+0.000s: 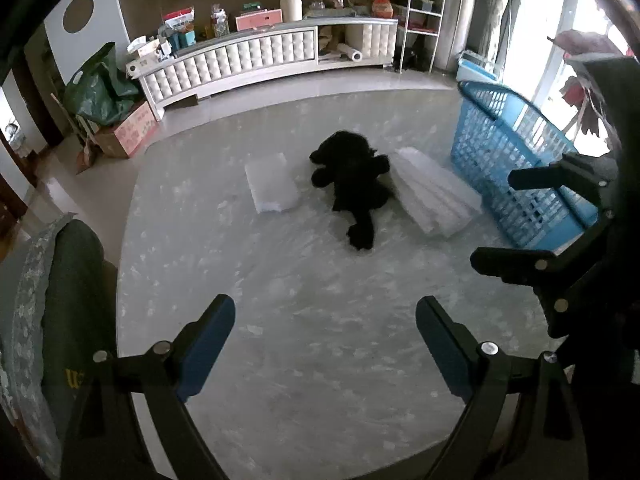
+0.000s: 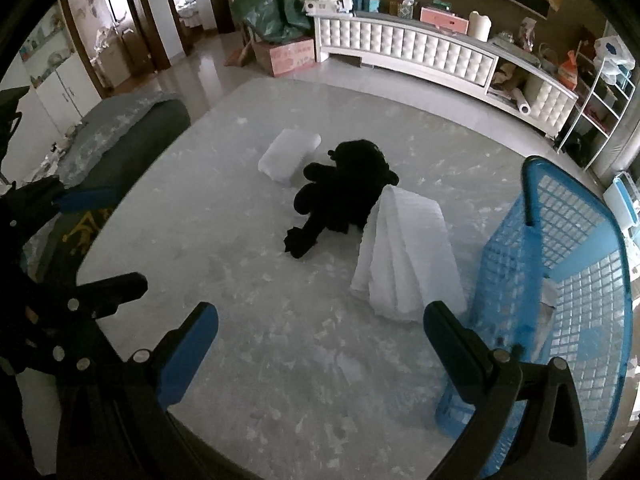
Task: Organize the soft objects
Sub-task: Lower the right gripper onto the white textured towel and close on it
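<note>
Marble bench point(image 1: 320, 360): black plush toy point(image 1: 354, 178) at centre, touching the folded white towel point(image 2: 408, 256) beside the blue basket point(image 2: 568, 264) at the right edge; small white pillow point(image 1: 272, 188) left. Left tongs point(image 1: 325, 350) and right tongs point(image 2: 320, 354) released, holding nothing.

The black plush toy point(image 2: 344, 192) is showing only as a dark mass; its face and limbs are too dark to resolve. The folded white cloth point(image 2: 408, 256) is covering the toy's far flank. Beside the cloth, the blue basket point(image 2: 560, 248) is running past the picture edge, its contents unreadable through the mesh.
</note>
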`<state>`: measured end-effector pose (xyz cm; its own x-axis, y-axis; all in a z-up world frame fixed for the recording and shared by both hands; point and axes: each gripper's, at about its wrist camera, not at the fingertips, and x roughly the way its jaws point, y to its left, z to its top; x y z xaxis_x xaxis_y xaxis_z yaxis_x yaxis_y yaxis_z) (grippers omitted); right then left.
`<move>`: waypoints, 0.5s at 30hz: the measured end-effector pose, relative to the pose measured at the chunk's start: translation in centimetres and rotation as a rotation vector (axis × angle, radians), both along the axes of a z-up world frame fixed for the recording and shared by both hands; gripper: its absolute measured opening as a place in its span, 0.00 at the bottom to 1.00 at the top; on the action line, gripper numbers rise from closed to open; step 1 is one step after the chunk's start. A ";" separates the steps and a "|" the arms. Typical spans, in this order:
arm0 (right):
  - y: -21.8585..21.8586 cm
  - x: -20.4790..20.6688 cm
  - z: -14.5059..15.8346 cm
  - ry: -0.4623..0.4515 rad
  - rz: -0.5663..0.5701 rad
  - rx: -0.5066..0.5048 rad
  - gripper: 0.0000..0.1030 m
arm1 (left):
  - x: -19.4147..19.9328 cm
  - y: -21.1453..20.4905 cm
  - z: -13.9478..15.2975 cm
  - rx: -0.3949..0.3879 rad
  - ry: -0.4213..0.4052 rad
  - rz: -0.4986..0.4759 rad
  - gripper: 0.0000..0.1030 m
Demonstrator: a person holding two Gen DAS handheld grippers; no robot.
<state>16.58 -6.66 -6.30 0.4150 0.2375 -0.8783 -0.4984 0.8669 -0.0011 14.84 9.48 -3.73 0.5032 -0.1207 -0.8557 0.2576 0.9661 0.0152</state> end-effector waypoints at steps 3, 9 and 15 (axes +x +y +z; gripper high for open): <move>0.7 0.8 -1.1 0.018 -0.009 -0.011 1.00 | 0.9 0.7 -1.0 -0.022 0.022 0.002 0.88; 1.5 1.9 -2.5 0.031 -0.032 -0.041 1.00 | 2.5 1.1 -2.6 -0.040 0.021 -0.011 0.89; 1.8 3.5 -3.8 0.028 -0.067 -0.090 1.00 | 3.9 1.3 -3.8 -0.053 0.025 -0.015 0.89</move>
<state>20.04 -4.86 -10.13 0.4021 0.1299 -0.9064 -0.4399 0.8956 -0.0668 18.79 10.78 -7.54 0.4792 -0.1734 -0.8604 0.2715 0.9615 -0.0426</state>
